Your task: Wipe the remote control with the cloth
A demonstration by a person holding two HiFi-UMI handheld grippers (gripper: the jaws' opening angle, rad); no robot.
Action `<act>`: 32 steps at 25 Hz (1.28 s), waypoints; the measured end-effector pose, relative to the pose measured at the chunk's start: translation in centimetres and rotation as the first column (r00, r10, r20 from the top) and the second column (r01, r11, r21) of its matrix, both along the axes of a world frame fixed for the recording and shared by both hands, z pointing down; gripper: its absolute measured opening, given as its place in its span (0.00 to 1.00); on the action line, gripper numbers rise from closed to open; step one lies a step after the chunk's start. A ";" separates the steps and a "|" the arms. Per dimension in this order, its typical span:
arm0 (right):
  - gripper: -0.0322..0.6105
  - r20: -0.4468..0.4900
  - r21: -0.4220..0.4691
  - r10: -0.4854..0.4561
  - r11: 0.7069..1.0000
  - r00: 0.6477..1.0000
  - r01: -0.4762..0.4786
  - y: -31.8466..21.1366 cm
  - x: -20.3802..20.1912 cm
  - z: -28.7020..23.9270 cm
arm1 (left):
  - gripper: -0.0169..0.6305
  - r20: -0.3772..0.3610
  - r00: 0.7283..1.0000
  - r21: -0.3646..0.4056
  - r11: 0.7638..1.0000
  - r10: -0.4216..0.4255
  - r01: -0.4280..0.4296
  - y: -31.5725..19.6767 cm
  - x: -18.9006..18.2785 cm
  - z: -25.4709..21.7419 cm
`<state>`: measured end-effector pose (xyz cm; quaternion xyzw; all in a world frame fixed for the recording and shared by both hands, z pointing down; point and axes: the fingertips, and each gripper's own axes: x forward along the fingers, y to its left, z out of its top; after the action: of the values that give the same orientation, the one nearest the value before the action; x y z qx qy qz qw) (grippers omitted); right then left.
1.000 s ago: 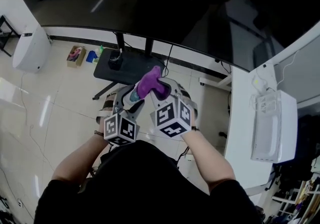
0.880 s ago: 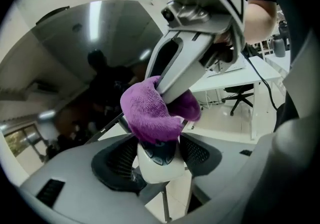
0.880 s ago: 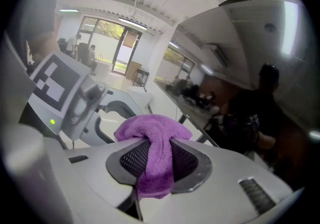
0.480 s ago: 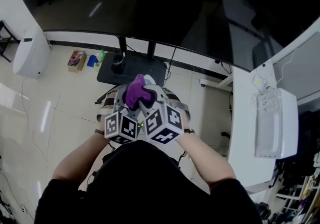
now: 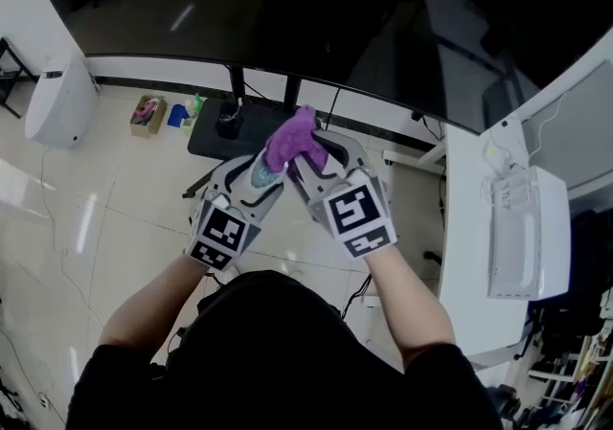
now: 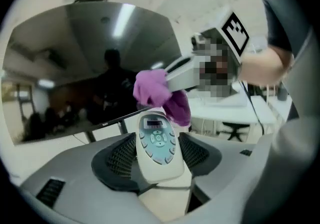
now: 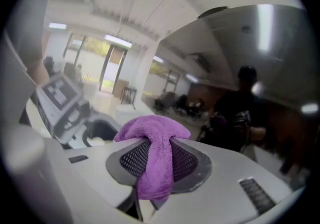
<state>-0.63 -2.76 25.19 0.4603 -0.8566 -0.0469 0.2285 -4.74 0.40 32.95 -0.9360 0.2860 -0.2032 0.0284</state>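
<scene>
Purple cloth (image 5: 292, 143) touches remote (image 6: 161, 160); display (image 6: 154, 123) illegible.

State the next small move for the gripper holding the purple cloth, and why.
Probably draw the purple microfibre cloth down the blue-buttoned face of the white oval remote control. The right gripper holds the cloth at the remote's far tip; the left gripper clamps its body, and the buttons lie uncovered.

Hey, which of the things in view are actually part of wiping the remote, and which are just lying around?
In the job: remote control, clamped in the left gripper; purple cloth, clamped in the right gripper.

Just around: big dark screen, its black stand base, white rounded unit at left, white box at far right.
</scene>
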 end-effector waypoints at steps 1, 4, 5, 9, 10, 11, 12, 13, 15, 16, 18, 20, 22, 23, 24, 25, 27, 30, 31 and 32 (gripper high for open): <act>0.24 0.147 0.021 0.010 1.000 0.989 -0.013 0.0 0.8 -1.4 | 0.43 -0.119 0.993 -0.093 0.996 -0.022 0.011 -0.5 -0.4 -0.4; 0.24 0.566 -0.019 0.054 0.998 0.823 -0.053 0.3 3.5 -3.2 | 0.43 -0.503 0.844 -0.386 0.922 -0.186 -0.027 -2.5 -2.3 -2.8; 0.24 0.655 -0.062 0.070 0.997 0.752 -0.039 0.5 3.9 -2.8 | 0.43 -0.597 0.769 -0.441 0.894 -0.229 -0.077 -3.0 -2.8 -4.0; 0.24 0.815 -0.187 0.077 0.973 0.574 0.134 2.0 1.7 1.1 | 0.43 -0.827 0.469 -0.497 0.793 -0.310 -0.352 -3.7 -3.5 -7.5; 0.24 0.829 -0.199 0.066 0.963 0.556 0.183 2.6 0.6 1.8 | 0.43 -0.851 0.415 -0.489 0.771 -0.322 -0.406 -3.6 -3.6 -8.0; 0.24 0.833 -0.208 0.051 0.952 0.551 0.226 3.2 -0.5 2.4 | 0.43 -0.865 0.380 -0.481 0.755 -0.326 -0.446 -3.4 -3.5 -8.4; 0.24 0.829 -0.214 0.034 0.942 0.558 0.260 3.7 -1.5 2.9 | 0.43 -0.873 0.365 -0.474 0.742 -0.324 -0.474 -3.1 -3.3 -8.5; 0.24 0.822 -0.217 0.016 0.933 0.570 0.286 4.2 -2.5 3.1 | 0.43 -0.876 0.364 -0.471 0.731 -0.318 -0.494 -2.7 -3.0 -8.5; 0.24 0.812 -0.210 -0.016 0.924 0.584 0.318 4.5 -3.6 3.0 | 0.43 -0.875 0.376 -0.471 0.711 -0.304 -0.522 -1.9 -2.5 -8.3; 0.24 0.812 -0.203 -0.025 0.925 0.583 0.322 4.5 -3.8 2.7 | 0.43 -0.874 0.384 -0.473 0.701 -0.297 -0.534 -1.4 -2.2 -8.2; 0.23 0.813 -0.185 -0.031 0.933 0.582 0.309 4.2 -3.1 2.2 | 0.43 -0.871 0.401 -0.477 0.681 -0.284 -0.555 -0.4 -1.7 -7.7; 0.23 0.809 -0.171 -0.028 0.944 0.587 0.282 3.8 -1.6 1.6 | 0.43 -0.868 0.420 -0.482 0.659 -0.266 -0.577 0.9 -1.0 -7.3; 0.23 0.805 -0.160 -0.020 0.955 0.593 0.249 3.0 0.0 1.0 | 0.42 -0.865 0.437 -0.485 0.639 -0.248 -0.597 2.0 -0.2 -7.0; 0.23 0.804 -0.153 -0.015 0.961 0.594 0.232 2.4 0.7 0.6 | 0.42 -0.864 0.442 -0.487 0.630 -0.243 -0.605 2.3 0.0 -6.8; 0.23 0.803 -0.145 -0.012 0.966 0.596 0.215 1.8 1.2 0.1 | 0.42 -0.863 0.444 -0.489 0.624 -0.242 -0.610 2.5 0.1 -6.7; 0.23 0.802 -0.137 -0.012 0.970 0.597 0.203 1.4 1.5 -0.4 | 0.42 -0.863 0.441 -0.489 0.620 -0.245 -0.613 2.5 0.1 -6.6; 0.23 0.799 -0.122 -0.024 0.972 0.600 0.201 1.6 1.6 -1.1 | 0.42 -0.870 0.420 -0.481 0.630 -0.258 -0.609 2.2 -0.4 -6.8; 0.24 0.791 -0.124 -0.067 0.956 0.608 0.267 3.6 -0.1 -0.5 | 0.42 -0.884 0.367 -0.461 0.675 -0.291 -0.575 0.2 -1.9 -7.6; 0.24 0.785 -0.133 -0.082 0.946 0.614 0.296 4.3 -1.0 0.0 | 0.42 -0.887 0.352 -0.456 0.686 -0.298 -0.567 -0.5 -2.3 -8.0; 0.24 0.778 -0.144 -0.096 0.935 0.621 0.325 4.9 -1.9 0.5 | 0.42 -0.890 0.343 -0.450 0.692 -0.299 -0.564 -1.0 -2.6 -8.4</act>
<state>-2.54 2.18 25.73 0.2969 -0.9188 0.2409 -0.0981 -7.30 -0.60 24.52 -0.8308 0.0603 0.2756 -0.4798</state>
